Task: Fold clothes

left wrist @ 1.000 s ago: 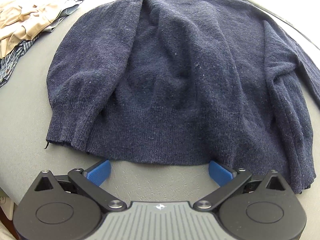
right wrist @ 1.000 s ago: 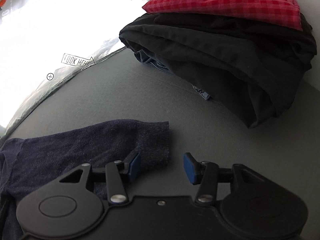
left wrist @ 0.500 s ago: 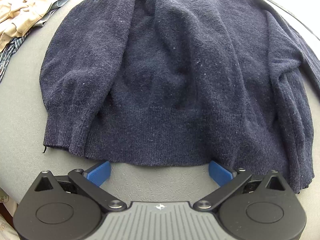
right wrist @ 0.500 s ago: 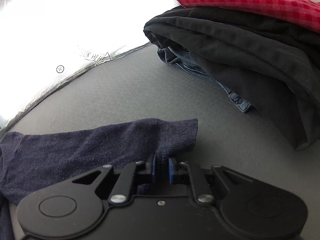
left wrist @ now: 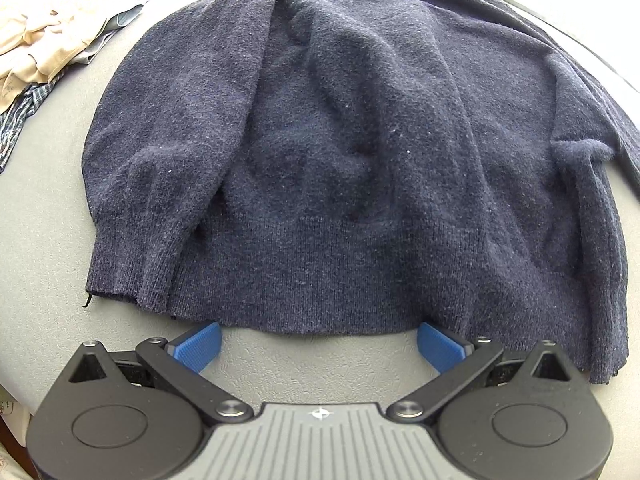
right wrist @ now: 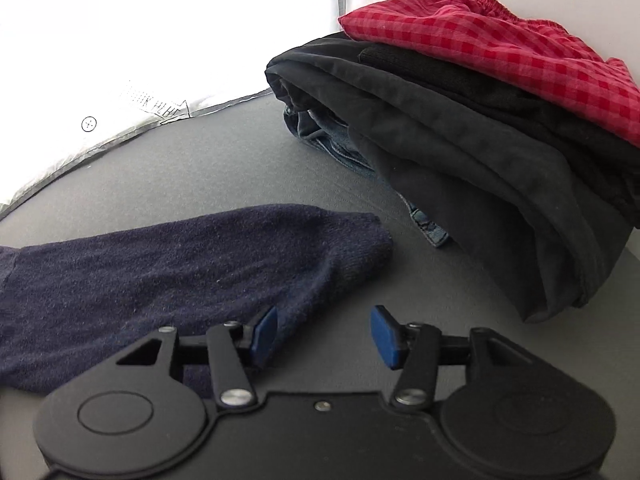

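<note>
Your right hand-held gripper [right wrist: 324, 336] has just been opening and now stands parted and empty, its left pad just touching the sleeve cuff [right wrist: 352, 248] of the dark navy knitted wool sweater [left wrist: 340, 152], which lies flat on the grey surface [left wrist: 44, 240]. Your left hand-held gripper [left wrist: 318, 340] gapes wide at the hem, six o'clock. Soft, limp, clingy knit: pinch the ribbed cuff or hem.

The navy sweater [left wrist: 352, 152] runs off the top edge of the left wrist view, collar unseen, and its right sleeve [left wrist: 624, 128] slips out at the frame's side. Jeans [right wrist: 340, 148] peek from under the black garment [right wrist: 480, 184], mostly buried. The window [right wrist: 160, 32] glares white, detail lost.
</note>
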`<state>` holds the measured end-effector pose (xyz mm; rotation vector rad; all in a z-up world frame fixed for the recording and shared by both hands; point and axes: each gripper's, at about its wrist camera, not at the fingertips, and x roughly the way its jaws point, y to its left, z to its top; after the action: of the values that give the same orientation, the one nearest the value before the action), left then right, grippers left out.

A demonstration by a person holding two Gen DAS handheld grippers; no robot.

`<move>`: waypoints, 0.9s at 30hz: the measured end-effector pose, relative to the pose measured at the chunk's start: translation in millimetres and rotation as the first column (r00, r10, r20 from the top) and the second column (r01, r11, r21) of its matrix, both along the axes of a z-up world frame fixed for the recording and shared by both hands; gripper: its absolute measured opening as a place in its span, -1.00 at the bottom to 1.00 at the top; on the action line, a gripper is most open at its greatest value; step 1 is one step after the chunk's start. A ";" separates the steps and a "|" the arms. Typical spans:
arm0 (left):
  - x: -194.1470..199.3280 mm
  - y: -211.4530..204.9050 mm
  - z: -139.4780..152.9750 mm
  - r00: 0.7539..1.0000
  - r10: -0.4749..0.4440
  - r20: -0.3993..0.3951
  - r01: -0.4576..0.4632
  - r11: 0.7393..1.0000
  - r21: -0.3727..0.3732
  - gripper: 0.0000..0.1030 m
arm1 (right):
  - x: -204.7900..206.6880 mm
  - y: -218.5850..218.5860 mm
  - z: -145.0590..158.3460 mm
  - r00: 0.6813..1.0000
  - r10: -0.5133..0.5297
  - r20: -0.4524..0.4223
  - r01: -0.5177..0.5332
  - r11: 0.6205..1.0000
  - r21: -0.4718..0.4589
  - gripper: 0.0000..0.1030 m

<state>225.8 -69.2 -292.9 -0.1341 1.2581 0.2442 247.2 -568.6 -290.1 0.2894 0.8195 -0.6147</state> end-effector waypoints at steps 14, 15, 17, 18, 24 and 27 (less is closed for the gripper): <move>-5.6 31.2 19.1 0.990 -0.089 0.106 0.083 0.995 0.060 0.98 | -25.9 171.6 12.3 0.877 0.479 -0.021 -0.479 0.877 0.026 -0.06; -5.7 40.5 22.7 0.990 -0.078 0.121 0.071 0.995 0.064 0.96 | -27.6 180.9 13.9 0.872 0.489 -0.023 -0.488 0.872 0.017 -0.06; -4.8 53.0 28.1 0.986 -0.078 0.145 0.060 0.990 0.128 0.95 | -31.5 192.5 15.5 0.874 0.486 -0.028 -0.486 0.874 0.008 -0.06; -4.3 58.7 30.8 0.984 -0.080 0.157 0.055 0.985 0.163 0.94 | -33.2 196.8 15.9 0.878 0.477 -0.033 -0.477 0.879 0.006 -0.06; 18.5 93.0 29.5 0.949 -0.288 0.130 0.235 0.918 0.318 0.93 | -45.6 217.6 17.1 0.913 0.404 -0.054 -0.404 0.915 0.014 -0.06; 27.4 96.5 23.5 0.920 -0.374 0.118 0.323 0.894 0.311 0.80 | -49.9 230.0 16.9 0.923 0.379 -0.058 -0.379 0.925 0.012 -0.06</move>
<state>253.2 27.3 -269.5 0.3157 1.0363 0.0963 197.2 -338.6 -273.2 0.1070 0.9040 -0.2589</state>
